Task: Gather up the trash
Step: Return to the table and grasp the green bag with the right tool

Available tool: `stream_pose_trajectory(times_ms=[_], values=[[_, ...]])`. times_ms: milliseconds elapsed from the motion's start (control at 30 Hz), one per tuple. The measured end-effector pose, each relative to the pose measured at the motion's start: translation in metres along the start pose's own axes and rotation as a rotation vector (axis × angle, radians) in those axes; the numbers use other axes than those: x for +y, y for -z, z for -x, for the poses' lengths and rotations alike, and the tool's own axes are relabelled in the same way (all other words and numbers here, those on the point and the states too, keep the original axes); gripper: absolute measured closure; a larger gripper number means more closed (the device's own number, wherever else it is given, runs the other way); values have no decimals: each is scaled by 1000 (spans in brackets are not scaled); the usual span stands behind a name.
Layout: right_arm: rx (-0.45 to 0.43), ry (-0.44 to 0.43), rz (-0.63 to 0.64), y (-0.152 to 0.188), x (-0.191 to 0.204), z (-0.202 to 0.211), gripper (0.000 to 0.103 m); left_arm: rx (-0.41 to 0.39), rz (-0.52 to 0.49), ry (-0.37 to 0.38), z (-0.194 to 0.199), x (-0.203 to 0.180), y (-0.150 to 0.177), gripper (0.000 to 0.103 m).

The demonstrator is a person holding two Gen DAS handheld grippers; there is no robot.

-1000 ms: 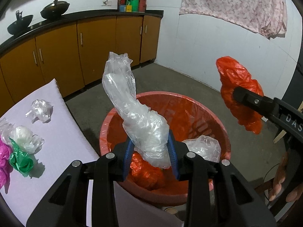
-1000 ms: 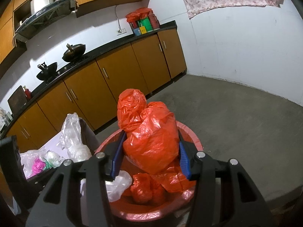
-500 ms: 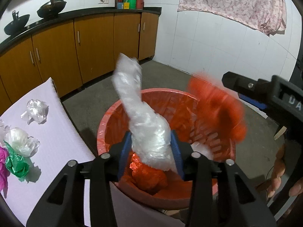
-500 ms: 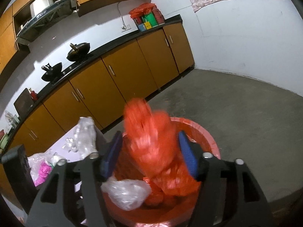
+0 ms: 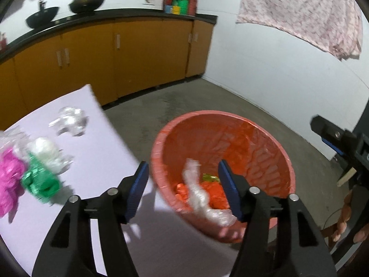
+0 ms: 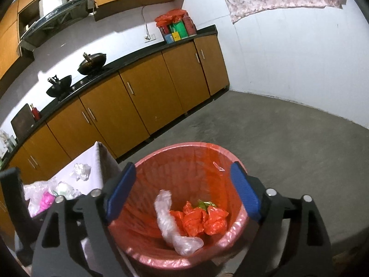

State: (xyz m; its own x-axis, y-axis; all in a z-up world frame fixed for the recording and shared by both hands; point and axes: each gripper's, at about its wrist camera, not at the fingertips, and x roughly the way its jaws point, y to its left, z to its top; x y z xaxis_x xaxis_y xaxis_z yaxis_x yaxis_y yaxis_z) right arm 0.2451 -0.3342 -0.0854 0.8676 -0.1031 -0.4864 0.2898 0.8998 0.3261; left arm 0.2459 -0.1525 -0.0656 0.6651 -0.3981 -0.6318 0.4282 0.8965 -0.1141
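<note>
Both my grippers, left (image 5: 182,185) and right (image 6: 182,192), have fingers spreading, empty; clear crumpled plastic bag (image 6: 171,224) lies below them in the red-lined round bin (image 6: 184,149); pink, green, white wads (image 5: 34,173) remain on the pale surface (image 5: 103,143) left of my fingers

Bags (image 6: 175,226) lie in the bin (image 6: 147,164), table (image 5: 110,143) left.

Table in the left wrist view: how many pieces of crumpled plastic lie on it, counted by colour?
Clear pieces: 2, one partly cut off at the edge of the picture
White piece: 1
Green piece: 1
Pink piece: 1
Total: 5
</note>
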Motion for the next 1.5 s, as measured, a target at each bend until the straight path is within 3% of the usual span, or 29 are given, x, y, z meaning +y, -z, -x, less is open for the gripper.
stream_pose_trajectory(times_ms=[267, 567, 667, 1000, 1300, 1367, 1433, 1500], values=[[39, -64, 44, 27, 32, 4, 17, -54, 93, -158, 49, 55, 24, 28], [116, -187, 162, 55, 105, -9, 18, -102, 201, -411, 96, 142, 53, 22], [137, -229, 204, 62, 131, -13, 18, -104, 260, -462, 104, 172, 60, 20], [252, -377, 336, 88, 235, -64, 24, -116, 385, -516, 120, 238, 78, 20], [317, -371, 402, 108, 284, -110, 24, -139, 434, -537, 132, 273, 87, 20], [359, -377, 393, 109, 287, -119, 36, -141, 431, -528, 131, 275, 85, 20], [392, -388, 394, 110, 288, -126, 60, -141, 424, -515, 128, 274, 83, 20], [413, -401, 398, 112, 287, -127, 71, -143, 413, -493, 123, 269, 79, 20]])
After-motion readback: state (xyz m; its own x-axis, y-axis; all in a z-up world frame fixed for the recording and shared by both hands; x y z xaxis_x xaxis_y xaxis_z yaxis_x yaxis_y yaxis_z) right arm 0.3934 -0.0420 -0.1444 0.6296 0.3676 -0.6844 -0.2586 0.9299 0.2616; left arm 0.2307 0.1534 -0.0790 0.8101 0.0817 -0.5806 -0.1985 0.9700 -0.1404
